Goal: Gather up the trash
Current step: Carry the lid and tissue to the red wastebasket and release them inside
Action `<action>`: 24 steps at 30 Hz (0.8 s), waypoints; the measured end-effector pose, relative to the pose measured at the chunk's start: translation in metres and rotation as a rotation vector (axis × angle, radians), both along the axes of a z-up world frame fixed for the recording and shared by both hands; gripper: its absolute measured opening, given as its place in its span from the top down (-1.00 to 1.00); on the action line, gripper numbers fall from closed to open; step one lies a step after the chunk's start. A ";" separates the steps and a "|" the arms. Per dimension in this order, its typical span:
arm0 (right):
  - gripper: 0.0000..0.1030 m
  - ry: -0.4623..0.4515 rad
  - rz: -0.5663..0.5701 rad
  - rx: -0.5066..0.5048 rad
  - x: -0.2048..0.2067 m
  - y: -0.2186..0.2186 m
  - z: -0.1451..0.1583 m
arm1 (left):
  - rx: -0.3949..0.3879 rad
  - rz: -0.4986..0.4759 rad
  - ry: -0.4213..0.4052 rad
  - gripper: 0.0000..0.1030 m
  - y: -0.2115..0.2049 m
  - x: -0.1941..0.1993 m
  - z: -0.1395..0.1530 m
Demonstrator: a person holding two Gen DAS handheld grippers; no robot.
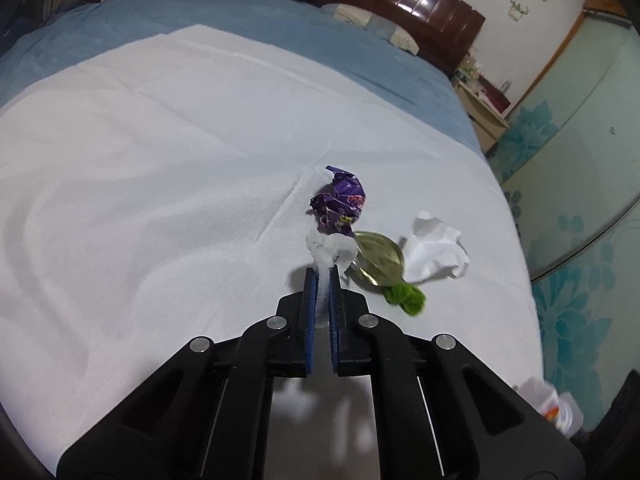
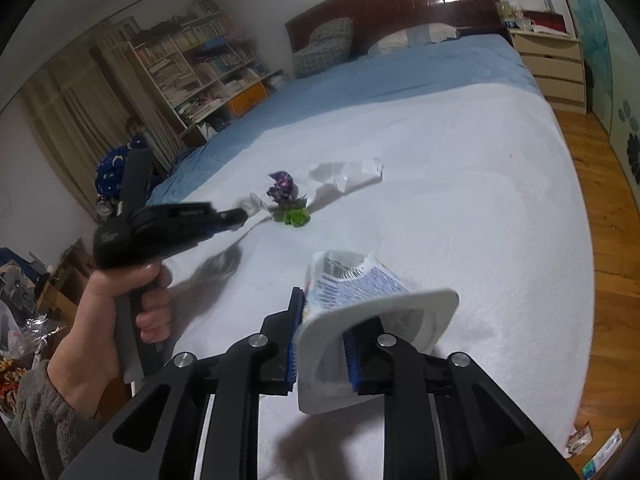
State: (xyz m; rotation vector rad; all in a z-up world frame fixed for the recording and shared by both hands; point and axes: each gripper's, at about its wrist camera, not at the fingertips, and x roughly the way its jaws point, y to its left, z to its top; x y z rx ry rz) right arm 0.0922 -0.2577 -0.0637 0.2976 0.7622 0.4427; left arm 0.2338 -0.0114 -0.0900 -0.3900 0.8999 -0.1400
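Left wrist view shows the left tongs (image 1: 322,276) pinching a white tissue wad (image 1: 330,250) off the bed (image 1: 160,160), the right tongs (image 2: 324,344) clamping a plastic cup (image 2: 360,304), while purple wrapper (image 1: 340,200), green scrap (image 1: 404,296) and crumpled paper (image 1: 434,252) remain mid-bed.

Crinkled purple foil wrapper (image 1: 340,200), matt white cloth (image 1: 160,160), seemingly plastic cup (image 2: 372,320)

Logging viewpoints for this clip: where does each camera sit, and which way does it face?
Left wrist: on the left gripper, facing down the bed at the trash; own fingers pinch a white scrap.
Right wrist: on the right gripper, shut on a cup, facing the headboard; left hand shows.
Shared: purple wrapper.
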 end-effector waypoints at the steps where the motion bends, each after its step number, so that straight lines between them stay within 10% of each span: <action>1: 0.63 -0.007 0.002 -0.001 -0.002 -0.004 0.005 | -0.008 0.001 -0.006 0.90 0.000 -0.006 0.004; 13: 0.65 -0.200 -0.103 0.037 -0.110 -0.128 0.132 | -0.056 -0.133 -0.340 0.90 -0.076 -0.146 0.155; 18: 0.65 -0.253 -0.195 -0.058 -0.199 -0.226 0.177 | -0.104 -0.374 -0.417 0.90 -0.198 -0.191 0.213; 24: 0.64 -0.121 -0.419 -0.142 -0.308 -0.355 0.150 | -0.125 -0.721 -0.302 0.90 -0.377 -0.229 0.193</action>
